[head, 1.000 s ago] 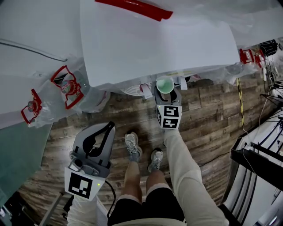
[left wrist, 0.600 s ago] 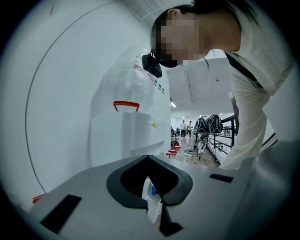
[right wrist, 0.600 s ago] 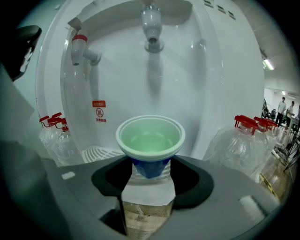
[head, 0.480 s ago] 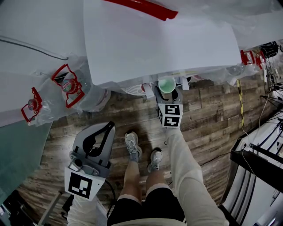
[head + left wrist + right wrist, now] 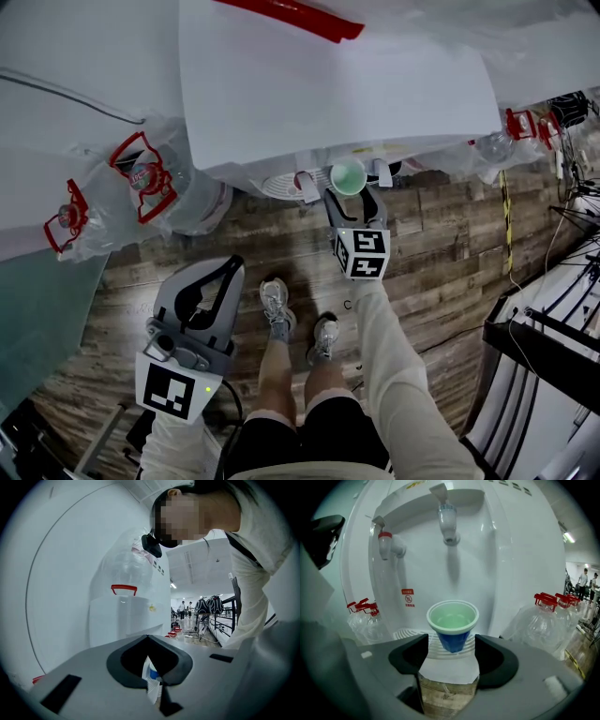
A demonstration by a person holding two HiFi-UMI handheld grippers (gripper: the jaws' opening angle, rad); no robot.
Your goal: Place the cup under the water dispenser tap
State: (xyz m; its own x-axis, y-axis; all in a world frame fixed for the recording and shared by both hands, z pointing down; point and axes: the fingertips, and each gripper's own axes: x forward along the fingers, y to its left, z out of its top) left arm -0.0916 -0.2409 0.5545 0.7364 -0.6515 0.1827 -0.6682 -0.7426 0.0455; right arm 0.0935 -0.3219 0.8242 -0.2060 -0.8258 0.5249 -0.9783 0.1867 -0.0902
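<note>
The small tapered blue cup with the pale green inside (image 5: pixel 453 620) is standing upright on the ribbed white drip tray (image 5: pixel 407 633). As far as I can judge, it is sitting right below the blue-collared tap (image 5: pixel 448 523) of the white water dispenser (image 5: pixel 515 555). The right hand-held gripper (image 5: pixel 451 643) is hanging at its near side. Its jaws have just been opening and are now standing wide, with the cup at the mouth of the gap and touching neither pad. The left hand-held gripper (image 5: pixel 232 270) is idling well off to the near left, closed on nothing (tips meeting). The danger is lying in the pull-back: a jaw clipping that narrow base or flared rim could be tipping so light a cup, or nudging it out from under the spout.
</note>
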